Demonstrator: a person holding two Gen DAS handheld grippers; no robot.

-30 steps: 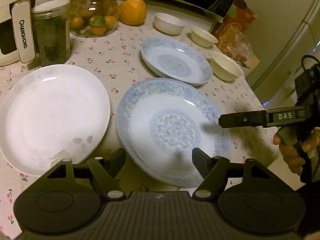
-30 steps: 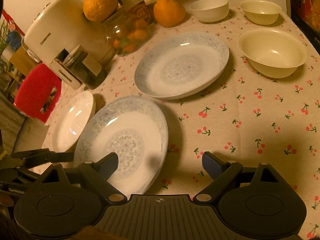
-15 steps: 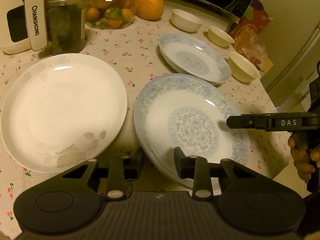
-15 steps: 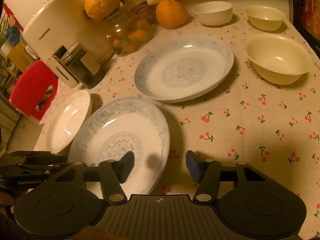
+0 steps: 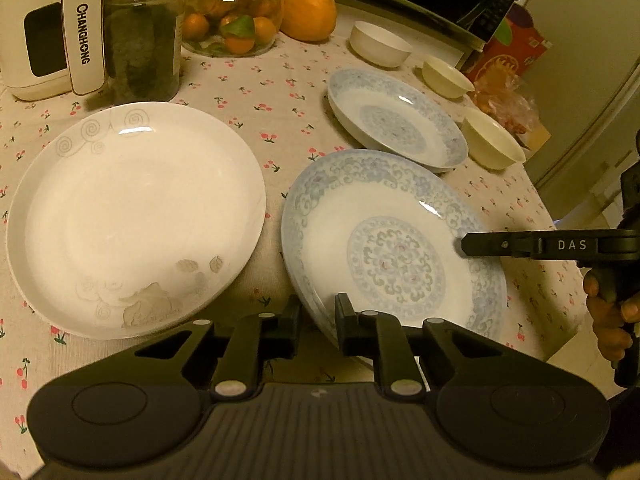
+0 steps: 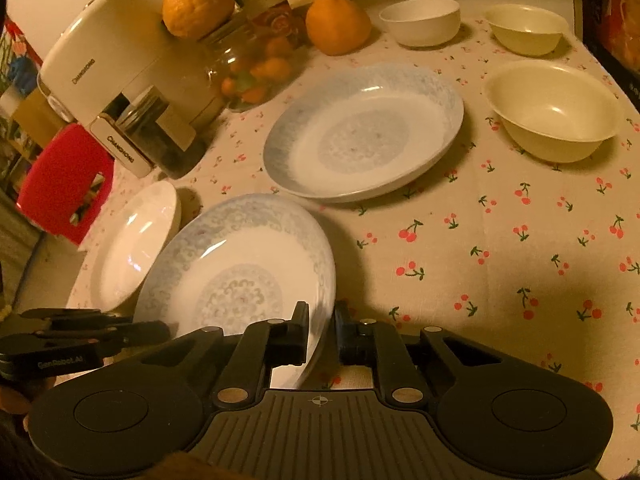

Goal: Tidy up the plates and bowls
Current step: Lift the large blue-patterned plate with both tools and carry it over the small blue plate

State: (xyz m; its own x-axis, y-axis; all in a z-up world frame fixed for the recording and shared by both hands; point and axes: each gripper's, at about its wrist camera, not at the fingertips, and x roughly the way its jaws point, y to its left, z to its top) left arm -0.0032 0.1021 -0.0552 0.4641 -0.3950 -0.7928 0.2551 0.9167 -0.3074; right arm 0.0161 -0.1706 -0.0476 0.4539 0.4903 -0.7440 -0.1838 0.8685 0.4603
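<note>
A cream cloth printed with small red cherries (image 6: 500, 240) covers the table, its weave matte and faintly wrinkled under warm light. Nearest lies the glossy round porcelain plate with a blue scrollwork rim and a central medallion (image 5: 384, 240), shallow and smooth, catching bright glints. The black plastic left gripper (image 5: 318, 314) has just been closing and now pinches that plate's near edge between its pads; the black right gripper (image 6: 322, 322) has likewise just been closing and clamps the rim on the opposite side. Beside it on the left sits a plain white round plate with faint grey swirls (image 5: 136, 216). Beyond it rests a second, deeper blue-patterned plate (image 6: 364, 132), with a cream-coloured round bowl (image 6: 554, 110) near that plate's right.
</note>
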